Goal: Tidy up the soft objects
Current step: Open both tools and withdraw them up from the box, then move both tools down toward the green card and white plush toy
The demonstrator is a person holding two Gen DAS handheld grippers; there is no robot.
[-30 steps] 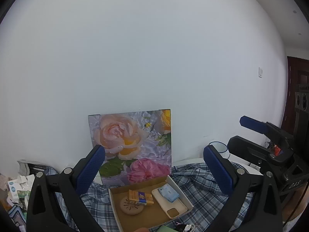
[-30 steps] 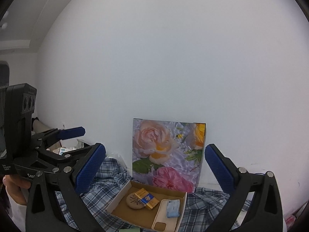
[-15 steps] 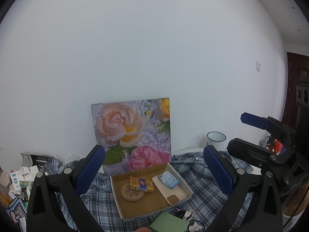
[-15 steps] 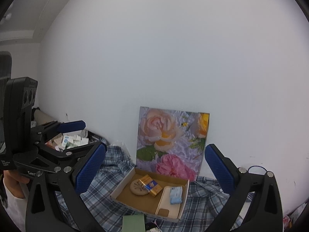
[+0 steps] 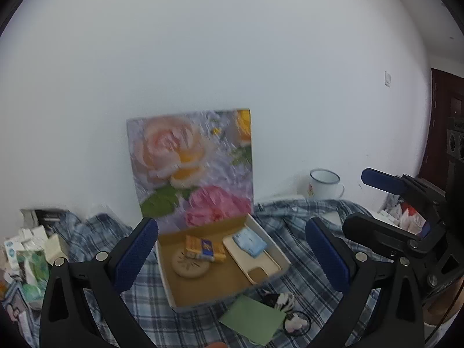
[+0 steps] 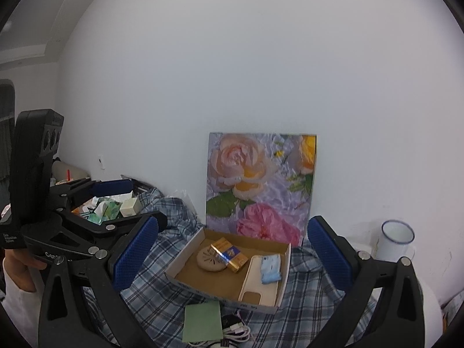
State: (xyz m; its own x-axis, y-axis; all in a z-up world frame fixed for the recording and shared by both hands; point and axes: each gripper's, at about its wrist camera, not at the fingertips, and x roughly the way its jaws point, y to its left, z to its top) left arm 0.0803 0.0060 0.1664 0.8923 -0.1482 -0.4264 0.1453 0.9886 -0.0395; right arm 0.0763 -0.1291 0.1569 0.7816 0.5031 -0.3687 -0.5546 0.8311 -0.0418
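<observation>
Cardboard tray point(image 6: 185, 264) on rumpled plaid shirt point(image 6: 301, 301); left claw point(image 5: 232, 255), right claw point(image 6: 232, 252) gaping, empty, textured blue pads.

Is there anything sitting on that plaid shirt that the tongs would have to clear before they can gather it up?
Yes. An open cardboard box with a floral lid rests on the blue plaid shirt. A green card and white cables lie on it in front. Both tongs, left and right, are open and empty.

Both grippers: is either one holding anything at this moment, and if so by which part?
Nothing is held. The left gripper and right gripper are both open with empty gaps, above the plaid cloth and the cardboard box.
</observation>
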